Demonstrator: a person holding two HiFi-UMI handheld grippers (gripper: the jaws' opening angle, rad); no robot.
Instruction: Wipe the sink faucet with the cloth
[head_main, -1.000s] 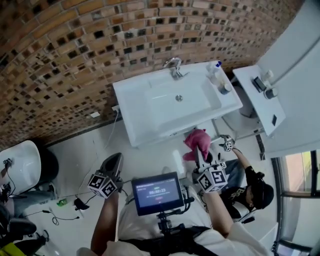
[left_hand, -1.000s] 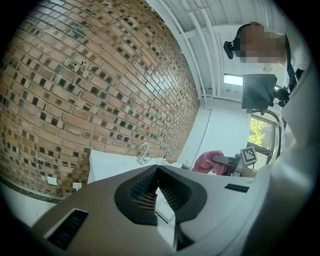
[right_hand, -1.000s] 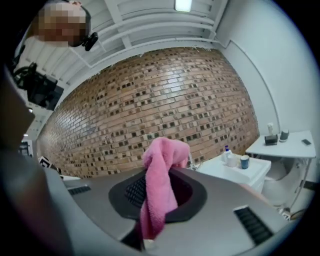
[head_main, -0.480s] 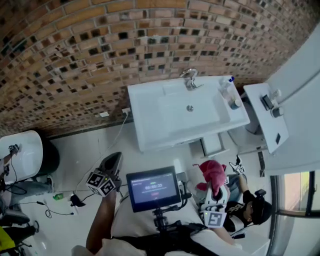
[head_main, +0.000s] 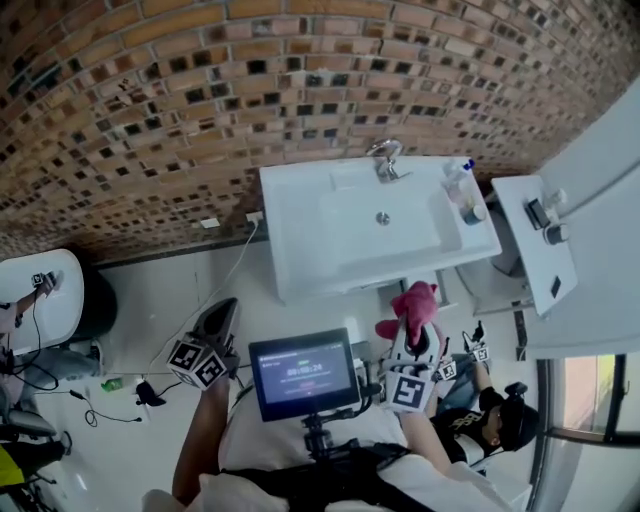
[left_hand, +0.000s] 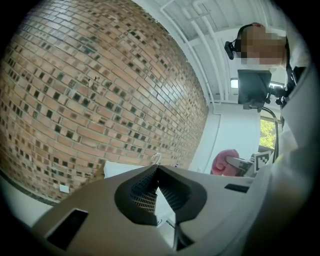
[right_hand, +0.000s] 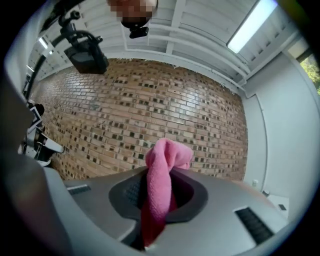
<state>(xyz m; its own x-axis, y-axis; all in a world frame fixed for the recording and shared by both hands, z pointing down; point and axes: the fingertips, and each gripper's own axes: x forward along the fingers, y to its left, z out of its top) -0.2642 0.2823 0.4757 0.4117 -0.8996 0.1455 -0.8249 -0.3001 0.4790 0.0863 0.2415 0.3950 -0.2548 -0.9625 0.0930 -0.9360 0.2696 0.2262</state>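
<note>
**Pink cloth pinched in the right tool, well apart from the faucet**

The pink cloth (right_hand: 161, 175) stands upright between the jaws of the right tool (right_hand: 159, 192), which press on it from both sides, and its folded top pokes out above them. In the head view the cloth sits just in front of the near edge of the white sink (head_main: 292, 262), not touching it. The chrome faucet (head_main: 385, 158) is at the sink's far rim, against the brick wall (head_main: 200, 90). Two small containers (head_main: 464, 192), probably soap bottles, stand at the sink's right end. The left tool (left_hand: 157, 175) is held over the floor (head_main: 150, 300), off to the left. Its jaws are pressed together at the tips with nothing between them. A small screen (head_main: 300, 378) sits between the two tools.
</note>
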